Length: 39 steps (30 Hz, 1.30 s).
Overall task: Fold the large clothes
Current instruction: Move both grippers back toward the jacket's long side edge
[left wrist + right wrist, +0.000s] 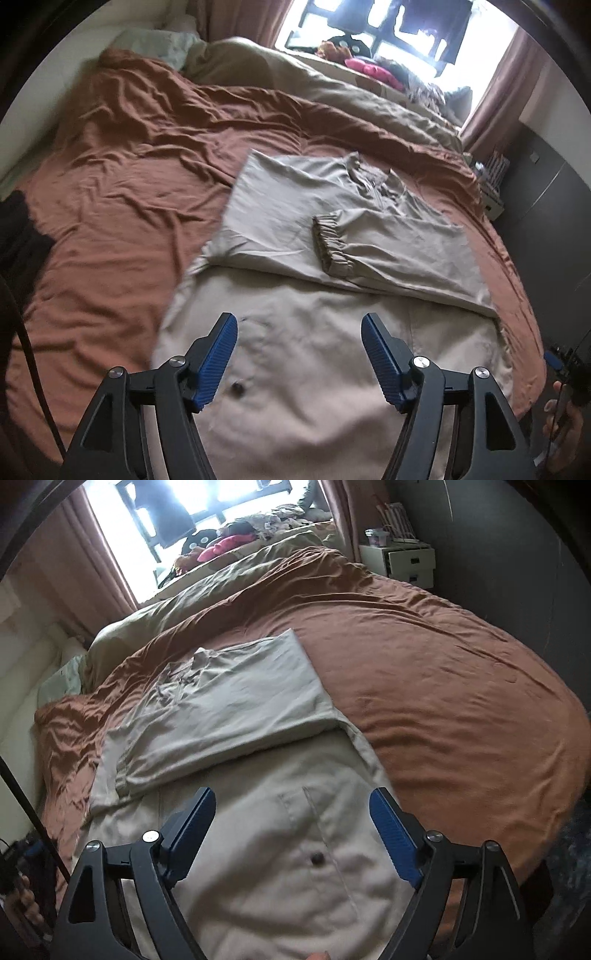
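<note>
A bedroom with a big bed covered by a wrinkled brown sheet. A bright window with pinkish curtains is past the far side of the bed, and a tan blanket is bunched along that far edge. A small white nightstand stands by the far right corner.

A large beige coat lies on the bed near its front edge. Its top part is folded, with a sleeve laid across it; the sleeve's stretchy cuff sits in the middle. A dark button shows on the flat lower part.

The left gripper hangs over the lower part of the coat, its blue jaws spread wide and holding nothing. The right gripper hangs over the same part, near the button, jaws also spread wide and holding nothing.
</note>
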Each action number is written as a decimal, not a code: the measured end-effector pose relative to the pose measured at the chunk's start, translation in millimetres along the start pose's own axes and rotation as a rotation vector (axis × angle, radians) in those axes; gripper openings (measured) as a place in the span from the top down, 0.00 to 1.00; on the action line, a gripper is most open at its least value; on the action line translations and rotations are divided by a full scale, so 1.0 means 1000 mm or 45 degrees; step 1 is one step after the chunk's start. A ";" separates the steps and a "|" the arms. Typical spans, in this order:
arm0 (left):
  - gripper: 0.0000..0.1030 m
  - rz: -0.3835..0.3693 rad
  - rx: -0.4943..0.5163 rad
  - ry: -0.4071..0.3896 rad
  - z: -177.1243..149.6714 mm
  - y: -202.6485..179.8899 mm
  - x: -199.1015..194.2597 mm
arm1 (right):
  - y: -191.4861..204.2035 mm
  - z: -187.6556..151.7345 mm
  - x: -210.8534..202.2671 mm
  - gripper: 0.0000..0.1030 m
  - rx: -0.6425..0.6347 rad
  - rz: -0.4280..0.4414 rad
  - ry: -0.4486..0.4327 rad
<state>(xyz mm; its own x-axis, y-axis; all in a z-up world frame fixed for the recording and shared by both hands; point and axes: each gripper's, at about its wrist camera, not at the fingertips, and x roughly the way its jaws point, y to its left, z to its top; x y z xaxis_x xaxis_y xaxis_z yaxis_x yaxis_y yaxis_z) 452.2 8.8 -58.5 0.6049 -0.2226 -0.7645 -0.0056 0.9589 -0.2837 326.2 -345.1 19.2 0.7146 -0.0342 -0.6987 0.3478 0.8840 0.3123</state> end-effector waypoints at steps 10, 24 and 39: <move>0.22 0.023 -0.016 -0.099 -0.045 0.038 -0.088 | -0.020 -0.040 -0.078 0.00 -0.088 0.016 -0.037; 0.20 0.020 -0.043 -0.188 -0.144 0.072 -0.169 | -0.081 -0.104 -0.154 0.00 -0.130 0.152 -0.078; 0.24 -0.035 -0.103 -0.183 -0.200 0.096 -0.159 | -0.135 -0.170 -0.143 0.07 0.049 0.303 -0.081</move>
<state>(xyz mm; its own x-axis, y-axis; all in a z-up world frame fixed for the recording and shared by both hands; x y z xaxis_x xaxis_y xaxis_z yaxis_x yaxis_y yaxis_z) 196.1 101.5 -79.7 0.7134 -0.2155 -0.6668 -0.0484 0.9342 -0.3536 74.3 -380.1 -32.1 0.8154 0.1424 -0.5611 0.1873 0.8522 0.4885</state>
